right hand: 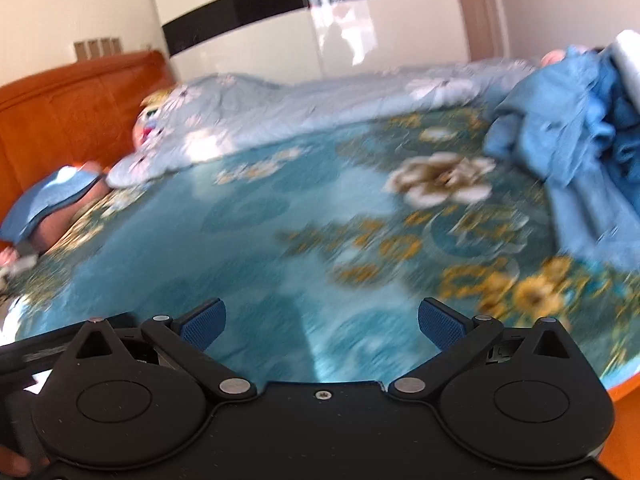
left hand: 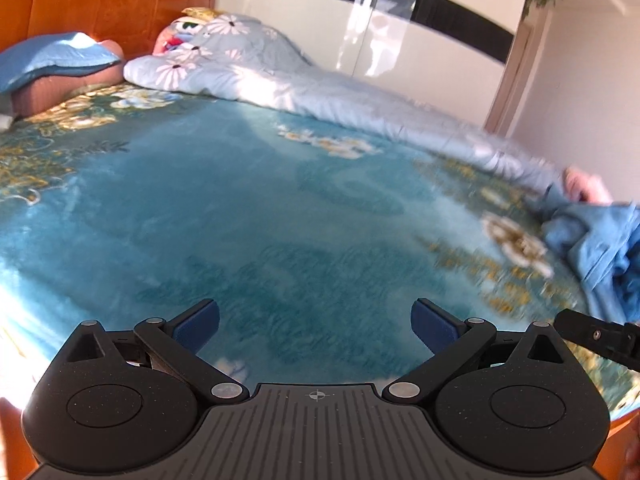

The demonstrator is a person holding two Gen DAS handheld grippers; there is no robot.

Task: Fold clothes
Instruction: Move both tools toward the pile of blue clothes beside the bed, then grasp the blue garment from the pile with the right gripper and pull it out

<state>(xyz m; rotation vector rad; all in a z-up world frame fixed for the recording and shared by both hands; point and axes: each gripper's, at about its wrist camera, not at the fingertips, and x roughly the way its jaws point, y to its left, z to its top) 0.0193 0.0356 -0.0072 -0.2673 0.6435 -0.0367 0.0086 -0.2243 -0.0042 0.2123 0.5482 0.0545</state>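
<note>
A crumpled blue garment (left hand: pixel 596 240) lies in a heap at the right side of the bed; the right wrist view shows the same blue garment (right hand: pixel 576 128) at the upper right, blurred. My left gripper (left hand: pixel 316 326) hovers open over the teal flowered bedspread (left hand: pixel 240 208), nothing between its blue pads, well left of the garment. My right gripper (right hand: pixel 322 328) is also open and empty above the bedspread (right hand: pixel 248 248), with the garment far ahead to its right. A black part of the right gripper (left hand: pixel 600 338) shows at the left view's right edge.
A light blue flowered quilt (left hand: pixel 280 80) is bunched along the far side of the bed. A blue pillow (left hand: pixel 52 60) on a brown one lies by the orange wooden headboard (left hand: pixel 112 4). A white wardrobe (right hand: pixel 360 36) stands behind. Something pink (left hand: pixel 586 188) lies beyond the garment.
</note>
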